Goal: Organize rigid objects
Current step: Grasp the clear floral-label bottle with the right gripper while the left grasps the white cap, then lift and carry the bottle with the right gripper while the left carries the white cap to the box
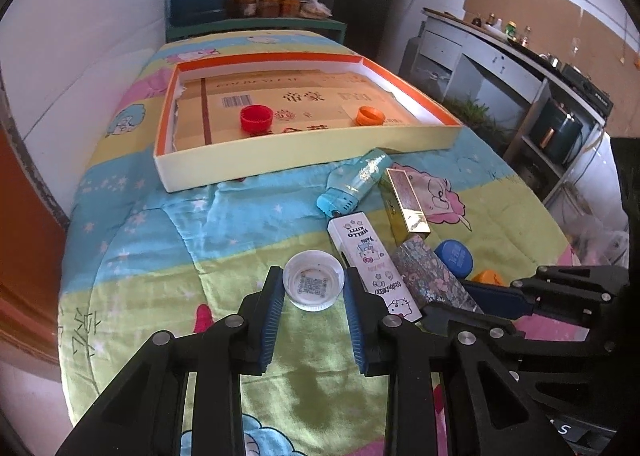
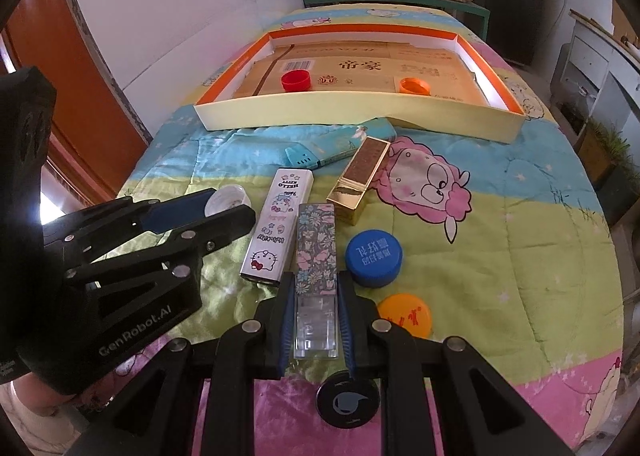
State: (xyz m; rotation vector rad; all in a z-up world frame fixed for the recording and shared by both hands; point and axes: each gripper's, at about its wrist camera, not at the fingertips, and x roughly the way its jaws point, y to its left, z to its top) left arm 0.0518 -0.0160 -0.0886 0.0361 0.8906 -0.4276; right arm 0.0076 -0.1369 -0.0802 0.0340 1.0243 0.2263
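Clear cap (image 1: 313, 285) at 12 o'clock between left gripper (image 1: 313, 298) pads, apparently clasped | right gripper (image 2: 316, 310) clenched on floral lighter (image 2: 315, 256) | likely both bound for box (image 1: 304, 152), 12 o'clock, holding red cap (image 1: 256, 118).

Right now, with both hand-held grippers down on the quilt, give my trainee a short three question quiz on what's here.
1. True or false: the tray already holds two bottle caps.
2. Which item sits between the fingers of the right hand-held gripper? A) the floral lighter B) the Hello Kitty lighter C) the gold lighter
3. Fill in: the left hand-held gripper brackets a ____ cap.

Key:
1. True: a red cap and an orange cap lie inside.
2. A
3. Clear; whether the pads touch it cannot be told.
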